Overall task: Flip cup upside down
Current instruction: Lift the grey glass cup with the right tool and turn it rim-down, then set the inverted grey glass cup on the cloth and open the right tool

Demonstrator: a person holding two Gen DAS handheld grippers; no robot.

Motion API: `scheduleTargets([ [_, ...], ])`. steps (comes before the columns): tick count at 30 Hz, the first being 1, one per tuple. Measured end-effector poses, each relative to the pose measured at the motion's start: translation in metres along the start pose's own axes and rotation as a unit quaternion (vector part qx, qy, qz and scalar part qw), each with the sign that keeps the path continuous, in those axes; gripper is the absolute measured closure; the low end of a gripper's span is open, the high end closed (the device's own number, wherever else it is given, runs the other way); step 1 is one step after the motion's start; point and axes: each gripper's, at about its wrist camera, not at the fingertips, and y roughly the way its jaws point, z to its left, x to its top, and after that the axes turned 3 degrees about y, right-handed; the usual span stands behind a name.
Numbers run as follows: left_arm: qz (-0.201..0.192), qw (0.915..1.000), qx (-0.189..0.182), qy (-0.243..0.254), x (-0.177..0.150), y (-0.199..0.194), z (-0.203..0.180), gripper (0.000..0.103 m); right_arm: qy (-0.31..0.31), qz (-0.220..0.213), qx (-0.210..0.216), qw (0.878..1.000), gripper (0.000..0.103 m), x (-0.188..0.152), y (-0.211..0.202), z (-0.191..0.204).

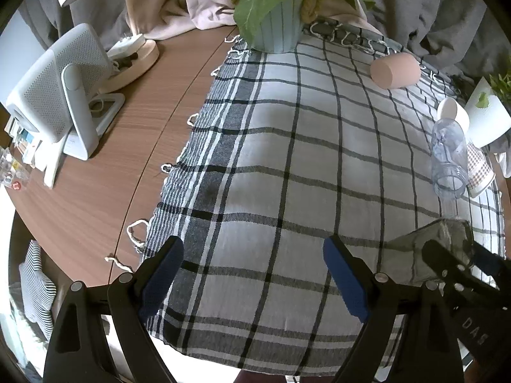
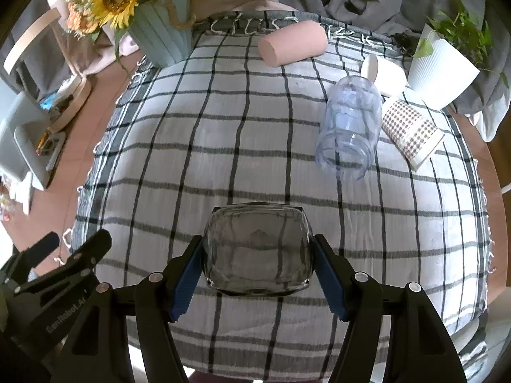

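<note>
A dark smoked-glass cup [image 2: 257, 250] sits between the blue pads of my right gripper [image 2: 257, 266], which is shut on its sides. It is held just above or on the checked cloth [image 2: 223, 146], near the front edge; I cannot tell which. In the left wrist view the same cup [image 1: 428, 249] shows at the lower right with the right gripper's fingers around it. My left gripper [image 1: 252, 274] is open and empty over the cloth, left of the cup.
Lying on the cloth are a clear plastic cup [image 2: 349, 127], a pink cup [image 2: 292, 46], a white cup [image 2: 381, 71] and a patterned paper cup [image 2: 412, 131]. A sunflower pot [image 2: 161, 28], a white plant pot [image 2: 440, 70], and a fan [image 1: 60, 89] and lamp base [image 1: 134, 60] on the wooden table stand around.
</note>
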Motion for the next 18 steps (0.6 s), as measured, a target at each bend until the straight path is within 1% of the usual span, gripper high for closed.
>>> scheduleTargets([
  [3, -0.002, 1.0, 0.002, 0.0, -0.002, -0.003, 0.001, 0.013, 0.003, 0.006, 0.002, 1.0, 0.037, -0.006, 0.0, -0.001],
  [8, -0.004, 1.0, 0.003, 0.002, -0.004, -0.007, 0.002, 0.013, 0.004, 0.001, 0.001, 1.0, 0.037, -0.011, -0.001, -0.001],
  [12, -0.013, 0.9999, 0.01, 0.002, -0.005, -0.015, 0.002, 0.012, 0.015, 0.0, 0.009, 1.0, 0.036, -0.012, -0.003, -0.006],
  [13, -0.014, 0.9998, 0.01, 0.002, -0.005, -0.017, 0.002, 0.012, 0.02, 0.001, 0.015, 1.0, 0.034, -0.012, -0.004, -0.007],
  [14, -0.018, 0.9998, 0.011, 0.003, -0.005, -0.02, 0.002, 0.012, 0.023, 0.001, 0.017, 1.0, 0.03, -0.012, -0.005, -0.008],
  [16, -0.025, 0.9996, 0.015, 0.006, -0.005, -0.026, 0.0, 0.011, 0.028, -0.007, 0.016, 0.999, 0.028, -0.013, -0.01, -0.01],
  [18, -0.03, 0.9994, 0.014, 0.008, -0.006, -0.031, -0.003, 0.011, 0.031, -0.015, 0.018, 0.999, 0.027, -0.015, -0.017, -0.012],
])
